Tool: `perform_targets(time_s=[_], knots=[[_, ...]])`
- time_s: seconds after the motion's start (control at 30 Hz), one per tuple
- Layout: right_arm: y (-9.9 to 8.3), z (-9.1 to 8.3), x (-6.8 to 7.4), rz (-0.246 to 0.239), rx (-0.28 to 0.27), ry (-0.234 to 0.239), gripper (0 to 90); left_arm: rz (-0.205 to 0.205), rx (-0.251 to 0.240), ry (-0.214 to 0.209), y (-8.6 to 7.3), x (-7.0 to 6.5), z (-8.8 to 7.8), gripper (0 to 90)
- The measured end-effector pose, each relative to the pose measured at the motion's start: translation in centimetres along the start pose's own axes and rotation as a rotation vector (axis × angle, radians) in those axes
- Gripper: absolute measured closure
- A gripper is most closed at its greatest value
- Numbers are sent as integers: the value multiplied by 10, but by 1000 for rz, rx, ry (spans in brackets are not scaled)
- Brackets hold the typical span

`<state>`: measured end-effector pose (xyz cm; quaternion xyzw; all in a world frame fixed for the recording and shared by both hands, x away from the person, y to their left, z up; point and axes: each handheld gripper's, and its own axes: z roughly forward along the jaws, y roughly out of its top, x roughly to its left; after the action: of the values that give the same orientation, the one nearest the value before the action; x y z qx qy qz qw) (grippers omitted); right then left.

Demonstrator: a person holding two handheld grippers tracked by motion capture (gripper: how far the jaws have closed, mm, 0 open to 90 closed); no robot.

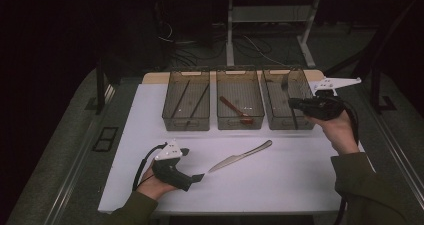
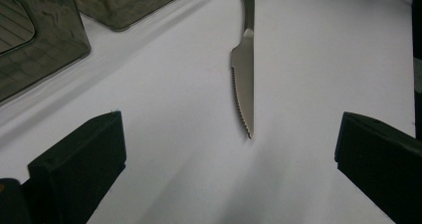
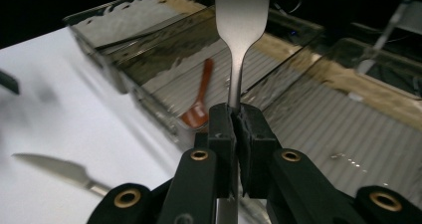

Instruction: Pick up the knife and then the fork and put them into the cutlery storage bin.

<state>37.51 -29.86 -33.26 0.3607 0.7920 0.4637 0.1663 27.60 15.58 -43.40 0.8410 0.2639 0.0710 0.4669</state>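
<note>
A white sheet (image 1: 280, 185) covers the counter (image 1: 150, 78), whose pale wooden edge shows at the far side. Grey floor (image 1: 60, 155) surrounds it, with a dark vent-like grate (image 1: 105, 139) at the left. Beyond, the room is dark; loose cables (image 1: 200, 50) lie on the floor around a white metal frame leg (image 1: 230, 30).

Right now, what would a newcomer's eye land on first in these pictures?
Probably the fork, clamped by its handle in the right gripper and held over the rightmost bin. Next, the knife lying alone on the white table, just ahead of the open left gripper. A red spoon lies in the middle bin.
</note>
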Motion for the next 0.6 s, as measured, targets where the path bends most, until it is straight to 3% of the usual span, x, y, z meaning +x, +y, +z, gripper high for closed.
perform_targets(time_s=[0.3,0.43,0.6], knots=[[21,-3,-28,34,-33,-90,852,-5,-3,1,0,0,0,0],[27,1,-45,56,-25,-130,852,-3,2,-2,0,1,1,0],[21,14,-68,92,13,-168,852,-3,2,-2,0,1,0,0]])
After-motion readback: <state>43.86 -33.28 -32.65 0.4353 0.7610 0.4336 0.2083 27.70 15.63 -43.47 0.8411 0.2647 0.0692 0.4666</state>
